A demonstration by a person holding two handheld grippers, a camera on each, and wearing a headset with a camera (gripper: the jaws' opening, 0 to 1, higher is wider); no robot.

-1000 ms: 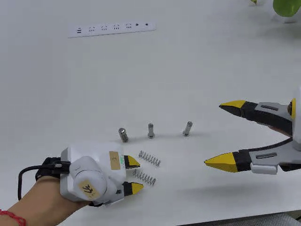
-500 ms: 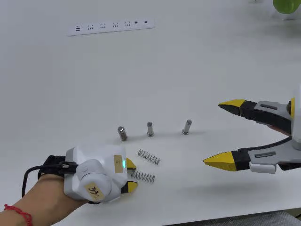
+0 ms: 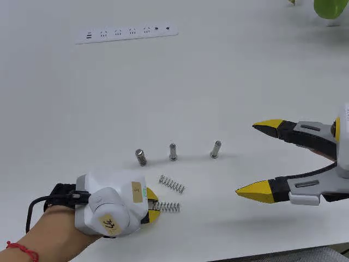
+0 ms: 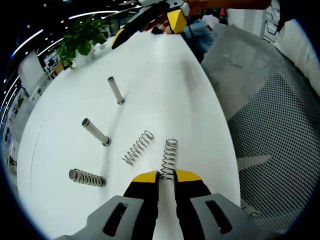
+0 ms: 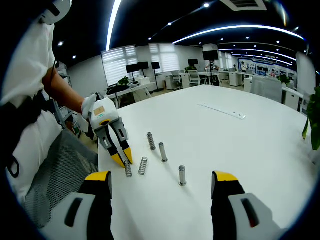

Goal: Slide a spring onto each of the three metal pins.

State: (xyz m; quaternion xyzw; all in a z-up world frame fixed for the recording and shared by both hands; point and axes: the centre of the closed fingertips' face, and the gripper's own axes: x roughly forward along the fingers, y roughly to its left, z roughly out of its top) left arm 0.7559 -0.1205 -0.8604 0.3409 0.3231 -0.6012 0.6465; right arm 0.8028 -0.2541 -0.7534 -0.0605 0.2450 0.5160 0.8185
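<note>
**benchrat:** Two bare pins to go for us: the middle pin point(image 3: 173, 152) and the right pin point(image 3: 216, 149), both upright on the white table point(image 3: 218, 82). The left pin point(image 3: 139, 153) already wears its coil point(image 3: 142, 160).

**coilfan:** Yep. Our left gripper point(image 3: 148, 206) is nipped down on the near end of the nearer spring point(image 3: 168, 206). It lies flat and sticks straight out past the tips, in line with the jaws. The second spring point(image 3: 172, 184) lies just beyond it, untouched.

**benchrat:** So here's the catch, we reckon: the spring's axis is level, the pins are vertical, and the bare ones sit beyond its free end. We'd have to tip it upright over a pin top.

**coilfan:** Left's far nearer anyway. Our right gripper point(image 3: 246, 159) hangs spread wide, well off to the right. The springs are thin, bright, open-wound wire, probably squashy. The pins look like smooth steel with a small flange at the foot.
</note>
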